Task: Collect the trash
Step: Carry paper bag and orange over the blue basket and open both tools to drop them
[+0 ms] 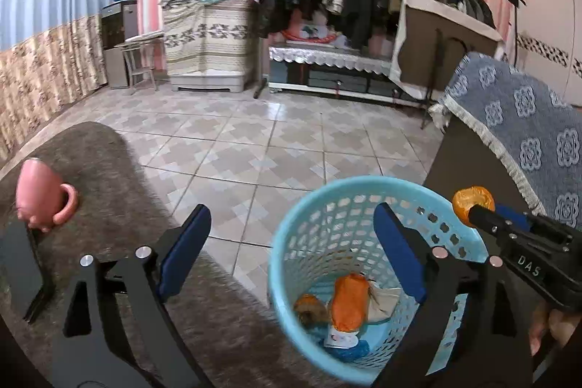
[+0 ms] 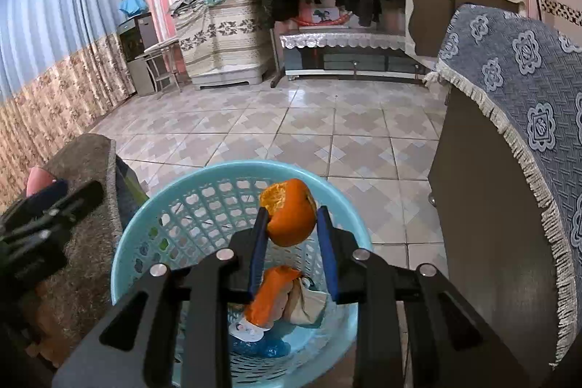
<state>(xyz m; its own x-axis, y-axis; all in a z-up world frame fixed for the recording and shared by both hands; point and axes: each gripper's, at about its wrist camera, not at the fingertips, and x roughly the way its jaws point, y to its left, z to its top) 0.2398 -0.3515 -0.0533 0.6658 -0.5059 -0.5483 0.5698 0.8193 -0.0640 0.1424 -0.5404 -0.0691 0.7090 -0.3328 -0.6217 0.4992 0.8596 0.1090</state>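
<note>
Though above basket [image 2: 145,235], peel [image 2: 291,213] within right gripper [image 2: 291,224]

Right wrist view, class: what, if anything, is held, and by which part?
The right gripper holds an orange peel, jaws pressing its two sides, above the blue basket. The left gripper holds nothing.

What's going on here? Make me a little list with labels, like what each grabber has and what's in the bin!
right gripper: shut on the orange peel, held over the basket
left gripper: open, holding nothing
basket: light blue, on the tiled floor
in the basket: another orange peel piece, a crumpled paper, more scraps
pink cup: on the grey-brown carpeted surface at the left
</note>
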